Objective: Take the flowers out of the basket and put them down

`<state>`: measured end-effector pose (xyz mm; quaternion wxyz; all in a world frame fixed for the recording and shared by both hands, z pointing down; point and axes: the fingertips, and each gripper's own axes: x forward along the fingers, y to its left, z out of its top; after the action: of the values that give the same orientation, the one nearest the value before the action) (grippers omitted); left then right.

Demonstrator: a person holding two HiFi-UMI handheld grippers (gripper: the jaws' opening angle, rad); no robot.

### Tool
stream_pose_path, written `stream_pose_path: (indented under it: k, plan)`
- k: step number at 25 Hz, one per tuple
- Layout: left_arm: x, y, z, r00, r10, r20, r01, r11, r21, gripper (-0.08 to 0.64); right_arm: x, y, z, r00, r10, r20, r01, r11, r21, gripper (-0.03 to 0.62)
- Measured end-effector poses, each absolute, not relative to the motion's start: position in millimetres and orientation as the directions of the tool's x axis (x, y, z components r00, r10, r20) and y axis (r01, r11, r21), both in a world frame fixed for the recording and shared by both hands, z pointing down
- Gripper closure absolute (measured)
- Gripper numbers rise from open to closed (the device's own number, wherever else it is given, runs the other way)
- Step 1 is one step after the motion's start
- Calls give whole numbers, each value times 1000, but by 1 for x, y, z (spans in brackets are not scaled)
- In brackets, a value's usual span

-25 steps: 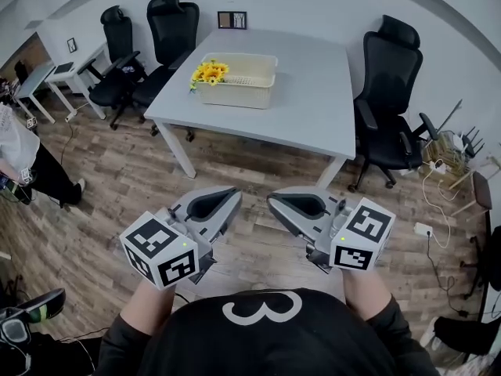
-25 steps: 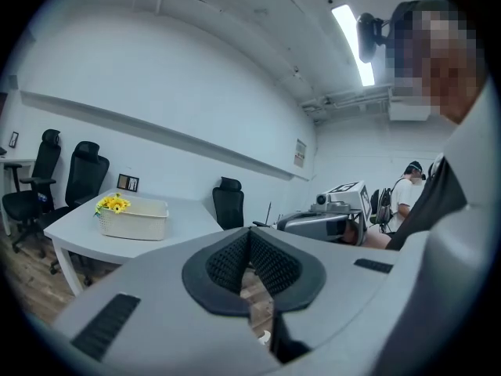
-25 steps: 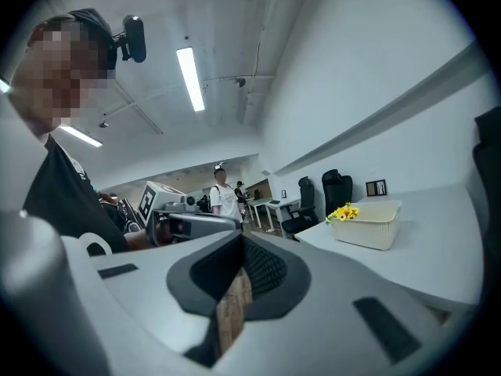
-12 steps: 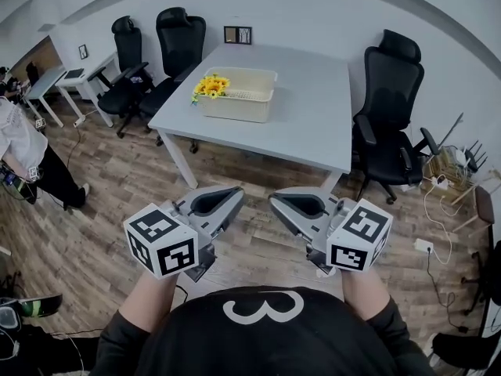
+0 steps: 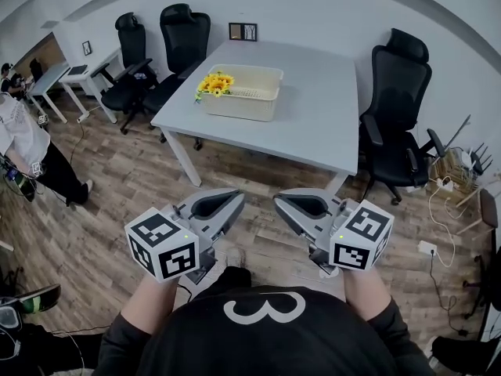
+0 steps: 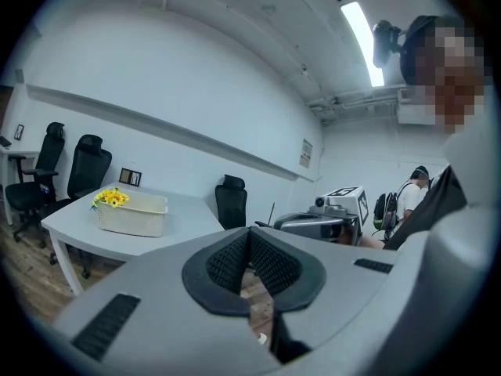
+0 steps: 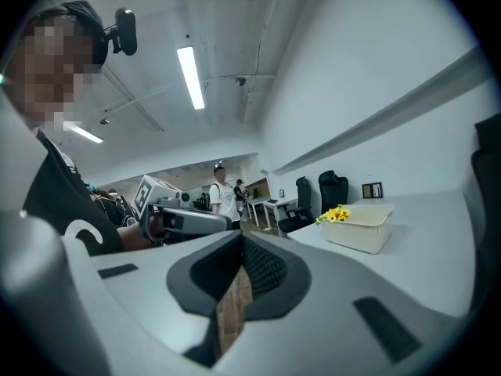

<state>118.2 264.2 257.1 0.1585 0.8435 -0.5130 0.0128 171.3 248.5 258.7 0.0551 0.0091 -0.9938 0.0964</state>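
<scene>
Both left gripper (image 5: 225, 200) and right gripper (image 5: 286, 204) held level, fingers (image 6: 223, 265) pressed together on nothing, well short of the basket (image 5: 244, 106), flowers (image 5: 214, 83) at its left end, likely since nothing reachable yet.

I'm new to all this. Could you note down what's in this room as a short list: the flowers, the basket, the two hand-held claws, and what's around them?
flowers: yellow bunch at the left end of the basket, not yet taken out
basket: cream, stands on the table
table: white, otherwise mostly bare
left gripper: jaws together, empty, well short of the table
right gripper: jaws together, empty, beside the left one
surroundings: black office chairs round the table, wood floor, a person standing far left
</scene>
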Motion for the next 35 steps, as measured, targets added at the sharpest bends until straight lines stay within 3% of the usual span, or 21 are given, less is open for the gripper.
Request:
stream_pose_path:
  k: [10, 28, 35]
  plan:
    - [50, 201, 271, 489, -857, 162, -854, -433, 288, 551, 105, 185, 274, -991, -10, 137, -36, 981, -188, 583]
    - [-151, 1, 296, 553, -811, 190, -815, -479, 326, 551, -88, -13, 292, -974, -104, 201, -153, 957, -247, 583]
    - [-192, -36, 298, 580, -796, 173, -793, -502, 345, 551, -122, -44, 288, -965, -133, 225, -184, 958, -222, 583]
